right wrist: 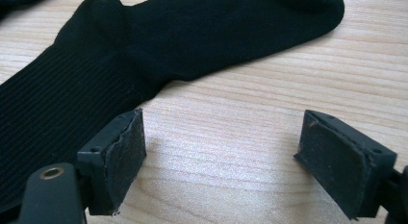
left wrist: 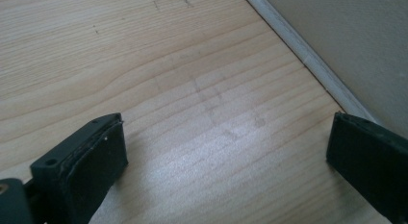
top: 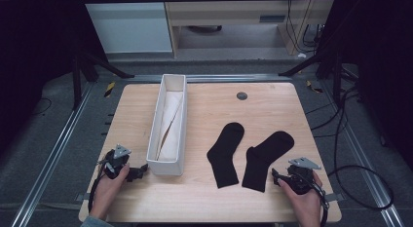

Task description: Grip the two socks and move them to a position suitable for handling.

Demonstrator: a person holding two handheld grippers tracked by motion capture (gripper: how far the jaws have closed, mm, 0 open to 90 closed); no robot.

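Observation:
Two black socks lie flat on the wooden table: the left sock point(top: 226, 153) and the right sock point(top: 265, 159), side by side right of centre. My right gripper point(top: 277, 176) rests on the table just right of the right sock's cuff, open, nothing between its jaws; in the right gripper view that sock point(right wrist: 144, 46) stretches across the top and left, close beside the left jaw. My left gripper point(top: 140, 169) sits at the front left, open and empty, next to the near end of a long white box point(top: 168, 121); the box wall point(left wrist: 346, 46) fills the upper right of the left gripper view.
The white box runs front to back, left of centre, with pale fabric or paper lying inside. A small round grey grommet point(top: 242, 95) sits in the tabletop at the back. Bare wood point(top: 272, 115) lies behind the socks. Cables trail on the floor at the right.

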